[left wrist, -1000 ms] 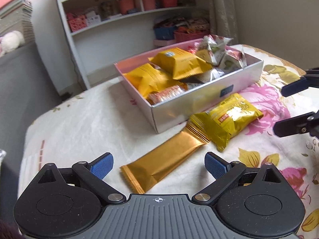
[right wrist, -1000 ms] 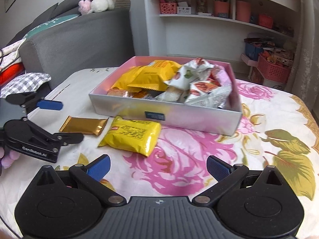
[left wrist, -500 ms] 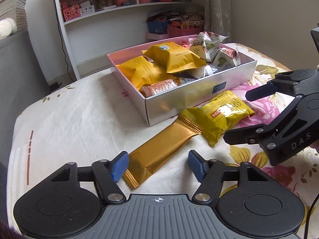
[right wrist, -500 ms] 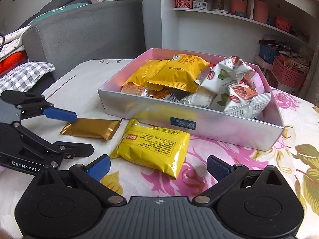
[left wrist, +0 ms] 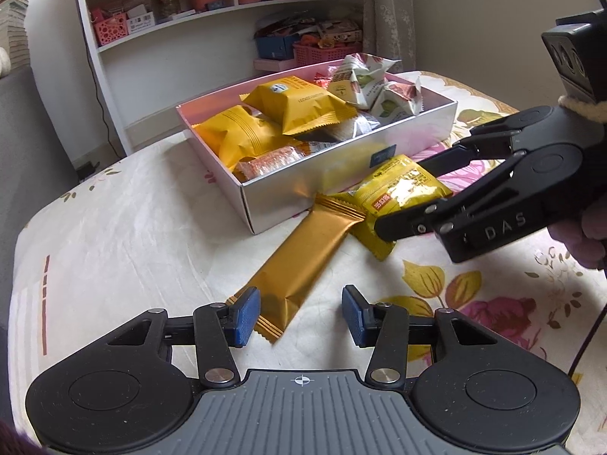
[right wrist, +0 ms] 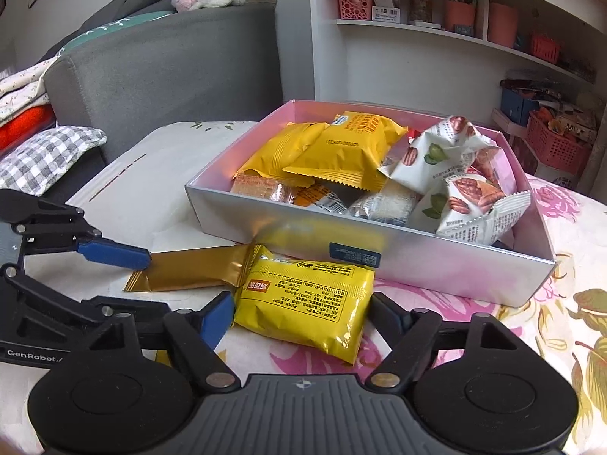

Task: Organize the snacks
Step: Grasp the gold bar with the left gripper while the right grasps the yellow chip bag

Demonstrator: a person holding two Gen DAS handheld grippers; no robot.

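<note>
A long gold bar wrapper lies on the floral cloth in front of a silver box with a pink inside, full of snack packs. My left gripper is open, its blue pads on either side of the bar's near end. A yellow snack pack lies beside the bar, against the box front. My right gripper is open, its fingers around the yellow pack's near end. The right gripper also shows in the left wrist view, straddling the yellow pack.
The box holds yellow packs, white nut packs and small wrapped items. A white shelf unit with baskets stands behind. A grey sofa is at the left. The table edge curves at the left.
Both grippers moved forward and down. The left has narrowed around the gold bar's end; the right now straddles the yellow pack. The snacks have not moved.
</note>
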